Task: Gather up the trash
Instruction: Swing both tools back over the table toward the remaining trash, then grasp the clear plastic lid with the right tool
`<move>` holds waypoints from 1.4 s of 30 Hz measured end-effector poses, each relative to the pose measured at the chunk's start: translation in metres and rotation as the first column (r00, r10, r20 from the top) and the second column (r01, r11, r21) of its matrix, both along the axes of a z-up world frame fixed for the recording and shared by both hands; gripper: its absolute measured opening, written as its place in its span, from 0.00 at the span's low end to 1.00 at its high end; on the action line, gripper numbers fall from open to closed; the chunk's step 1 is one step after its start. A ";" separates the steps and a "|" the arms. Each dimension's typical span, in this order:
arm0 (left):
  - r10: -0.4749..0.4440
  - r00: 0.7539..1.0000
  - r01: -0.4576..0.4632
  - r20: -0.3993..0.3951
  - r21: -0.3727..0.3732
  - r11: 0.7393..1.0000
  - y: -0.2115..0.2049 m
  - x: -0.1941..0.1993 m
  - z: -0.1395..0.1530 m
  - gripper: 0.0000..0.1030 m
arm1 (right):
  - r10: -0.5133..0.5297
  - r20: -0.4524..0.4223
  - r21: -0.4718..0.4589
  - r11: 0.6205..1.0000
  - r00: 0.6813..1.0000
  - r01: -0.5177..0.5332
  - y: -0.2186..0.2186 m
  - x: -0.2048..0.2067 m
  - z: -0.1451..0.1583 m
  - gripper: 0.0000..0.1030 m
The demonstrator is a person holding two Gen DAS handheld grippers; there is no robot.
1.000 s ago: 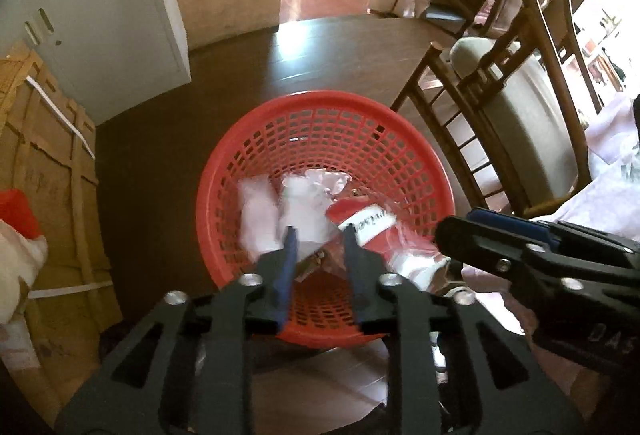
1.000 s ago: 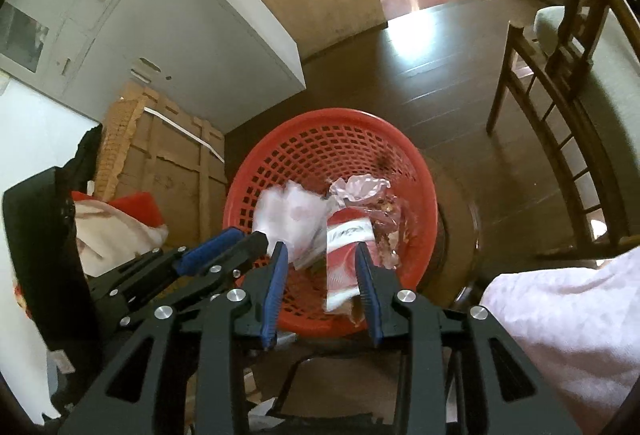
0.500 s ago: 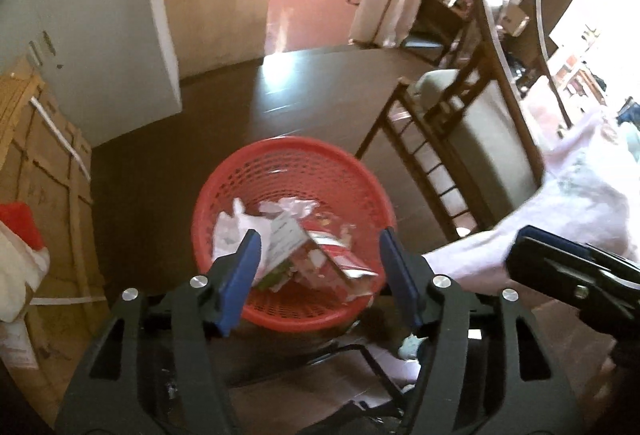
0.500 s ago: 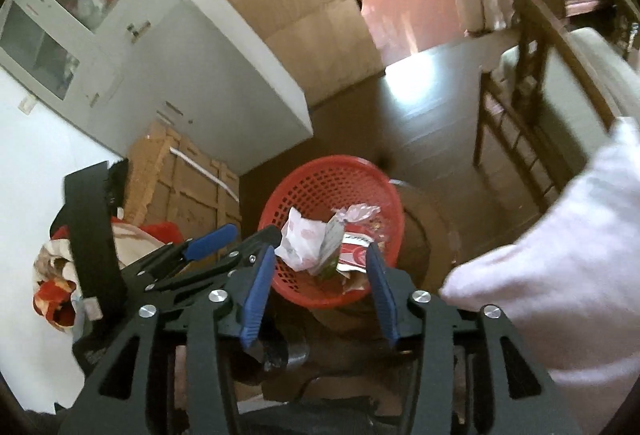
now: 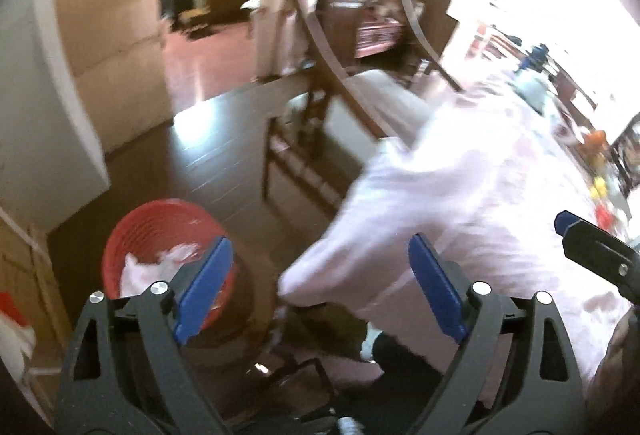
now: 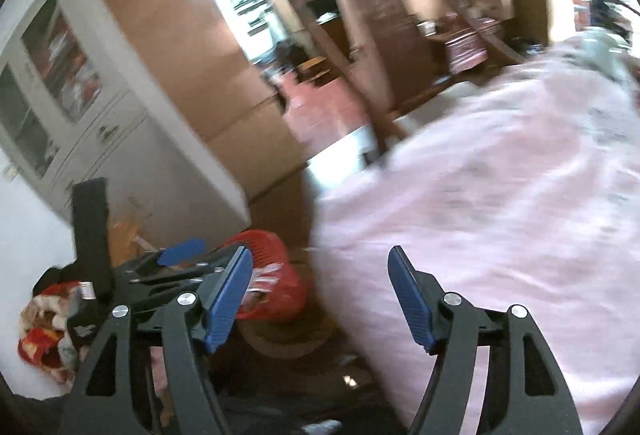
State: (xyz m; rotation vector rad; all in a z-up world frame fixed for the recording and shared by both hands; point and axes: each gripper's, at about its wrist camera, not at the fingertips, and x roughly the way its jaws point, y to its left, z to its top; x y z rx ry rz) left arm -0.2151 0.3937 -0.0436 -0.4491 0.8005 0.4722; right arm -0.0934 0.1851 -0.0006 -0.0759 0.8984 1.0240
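Observation:
A red plastic basket (image 5: 132, 231) stands on the dark floor at lower left, holding white and red wrappers (image 5: 160, 263). It also shows in the right wrist view (image 6: 276, 255), with a red wrapper (image 6: 266, 273) inside. My left gripper (image 5: 316, 287) is wide open and empty, raised above and to the right of the basket. My right gripper (image 6: 320, 293) is wide open and empty, high above the basket, beside the table edge. The left gripper's blue fingertip (image 6: 180, 251) shows at left in the right wrist view. The frames are motion-blurred.
A table with a pale pink cloth (image 5: 480, 195) fills the right side, and it also fills the right of the right wrist view (image 6: 500, 195). A wooden chair (image 5: 320, 123) stands by it. White cabinet (image 6: 120, 139), cardboard box (image 5: 24, 255), small items (image 5: 600, 187) on the table's far end.
Both grippers have opened wide, left the wrappers in the basket, and risen up and swung right toward the table. The basket has shrunk to the lower left of both views.

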 end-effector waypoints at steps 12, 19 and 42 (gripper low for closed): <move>-0.335 0.942 0.336 -0.024 0.081 0.938 -0.141 0.105 0.017 0.89 | -0.421 0.070 0.034 0.907 0.904 0.420 -0.201 0.080 0.017 0.72; -0.470 0.883 0.469 -0.008 0.065 0.881 -0.215 0.158 0.015 0.89 | -0.600 0.085 -0.027 0.796 0.795 0.604 -0.298 0.117 -0.001 0.73; -0.694 0.718 0.686 0.054 0.116 0.718 -0.367 0.291 0.045 0.89 | -0.777 0.184 -0.207 0.568 0.602 0.797 -0.389 0.232 -0.048 0.73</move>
